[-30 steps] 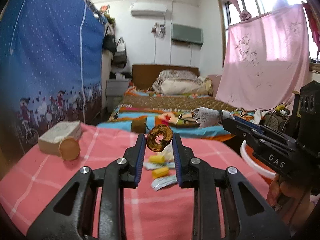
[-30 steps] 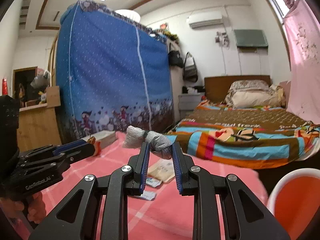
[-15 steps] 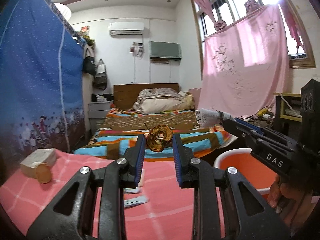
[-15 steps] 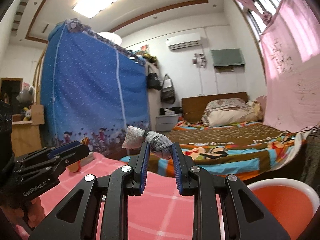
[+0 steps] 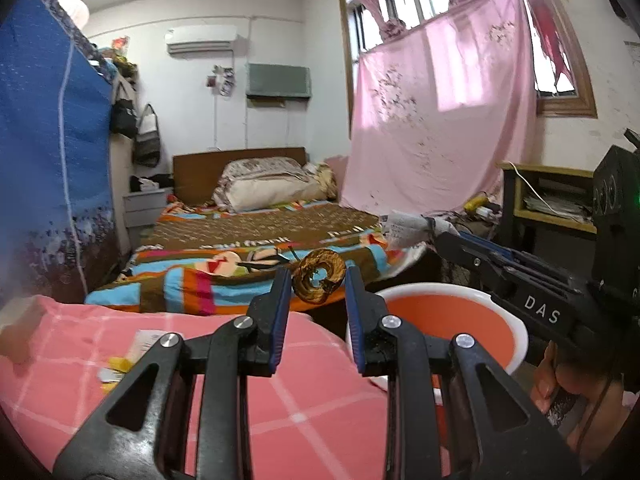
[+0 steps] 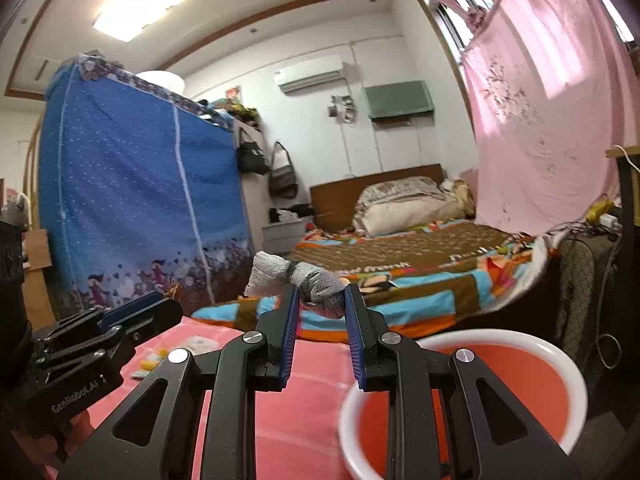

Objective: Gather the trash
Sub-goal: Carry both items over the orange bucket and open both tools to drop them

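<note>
left gripper (image 5: 316,280) jaws clamp a brown ring (image 5: 319,281); right gripper (image 6: 320,300) jaws clamp a tissue wad (image 6: 304,278)

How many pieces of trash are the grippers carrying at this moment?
2. A brown ring-shaped scrap is clamped in the left gripper; a crumpled grey-white wad is clamped in the right gripper. Both are near the orange bin.

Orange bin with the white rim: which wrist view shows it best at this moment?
The right wrist view: the orange bin shows nearly its whole white rim and its inside, just beyond the right claw. In the left wrist view the bin is partly hidden behind both claws, so only part of its rim shows.
</note>
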Action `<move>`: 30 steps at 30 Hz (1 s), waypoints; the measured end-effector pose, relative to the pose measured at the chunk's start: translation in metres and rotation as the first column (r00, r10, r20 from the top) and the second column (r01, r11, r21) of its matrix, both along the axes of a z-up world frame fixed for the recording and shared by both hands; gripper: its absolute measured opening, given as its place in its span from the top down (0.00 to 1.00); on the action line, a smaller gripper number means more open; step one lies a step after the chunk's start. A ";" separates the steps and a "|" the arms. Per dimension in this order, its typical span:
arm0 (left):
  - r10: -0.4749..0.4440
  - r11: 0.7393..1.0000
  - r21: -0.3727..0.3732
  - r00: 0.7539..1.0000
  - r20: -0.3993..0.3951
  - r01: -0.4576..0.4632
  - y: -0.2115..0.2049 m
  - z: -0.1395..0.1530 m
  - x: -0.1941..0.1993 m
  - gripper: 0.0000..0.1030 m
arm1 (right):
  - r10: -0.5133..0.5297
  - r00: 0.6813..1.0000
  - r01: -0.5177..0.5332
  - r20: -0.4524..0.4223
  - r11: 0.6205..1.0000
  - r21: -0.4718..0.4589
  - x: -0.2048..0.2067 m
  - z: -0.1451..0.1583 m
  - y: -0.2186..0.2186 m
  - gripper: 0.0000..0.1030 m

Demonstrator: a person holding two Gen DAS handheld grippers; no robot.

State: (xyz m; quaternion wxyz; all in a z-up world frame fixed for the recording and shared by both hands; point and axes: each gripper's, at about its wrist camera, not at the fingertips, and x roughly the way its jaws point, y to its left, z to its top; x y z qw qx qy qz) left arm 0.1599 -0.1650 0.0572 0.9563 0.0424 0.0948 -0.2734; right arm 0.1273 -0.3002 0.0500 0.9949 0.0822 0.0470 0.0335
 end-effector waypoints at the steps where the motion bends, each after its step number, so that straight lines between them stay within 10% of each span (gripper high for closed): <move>1: -0.006 1.000 0.004 1.000 -0.005 0.006 -0.004 -0.001 -0.001 0.70 | -0.007 1.000 0.007 -0.006 1.000 0.003 -0.001 -0.001 -0.004 0.80; 12: -0.099 0.994 0.037 0.980 -0.172 0.107 -0.045 -0.015 0.016 0.70 | -0.091 0.990 0.095 -0.108 0.995 0.038 -0.006 -0.014 -0.038 0.79; 30: -0.143 0.988 -0.014 0.877 -0.459 0.154 -0.084 -0.036 0.039 0.70 | -0.152 0.956 0.182 -0.252 0.978 0.101 -0.003 -0.030 -0.070 0.78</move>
